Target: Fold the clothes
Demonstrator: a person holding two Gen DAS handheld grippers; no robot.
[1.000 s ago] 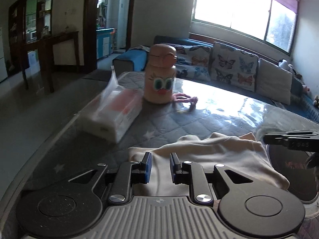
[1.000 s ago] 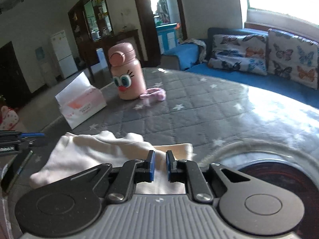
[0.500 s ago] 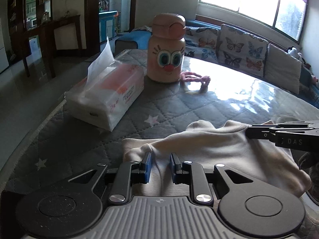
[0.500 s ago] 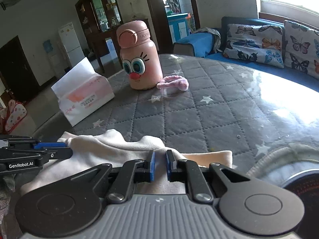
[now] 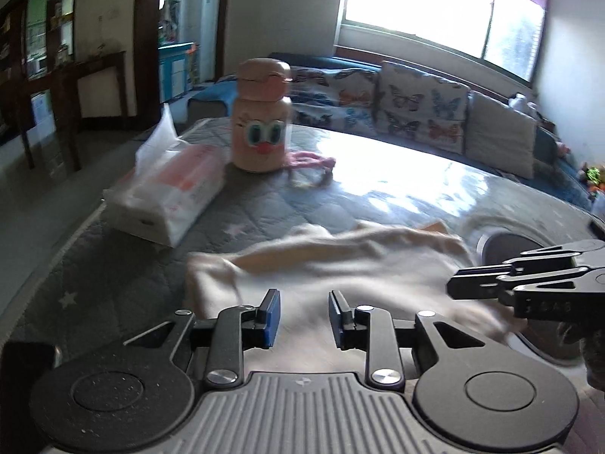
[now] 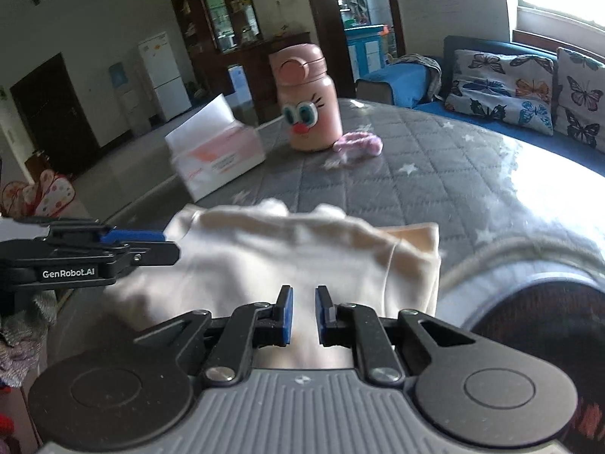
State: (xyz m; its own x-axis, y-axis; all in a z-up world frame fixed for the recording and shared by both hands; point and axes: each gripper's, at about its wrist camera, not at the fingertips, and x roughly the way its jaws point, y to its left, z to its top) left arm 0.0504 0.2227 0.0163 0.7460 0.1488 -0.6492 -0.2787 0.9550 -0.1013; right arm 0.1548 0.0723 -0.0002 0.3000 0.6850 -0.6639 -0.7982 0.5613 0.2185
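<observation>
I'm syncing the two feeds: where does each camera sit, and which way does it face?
Left wrist: on the left tool, jaws opening, over the cream garment, facing the pink bottle and the window; the right tool enters at right.
Right wrist: on the right tool, over the garment, facing the bottle and the cabinets; the left tool enters at left.
Shared: garment, bottle, tissue pack.

Both tools are black linkage frames with silver screws and a ribbed grey housing at 6 o'clock. The left gripper (image 5: 304, 317) and right gripper (image 6: 302, 314) carry blue pads. White "GenRobot.AI" lettering marks the left one's side at 9 o'clock.
</observation>
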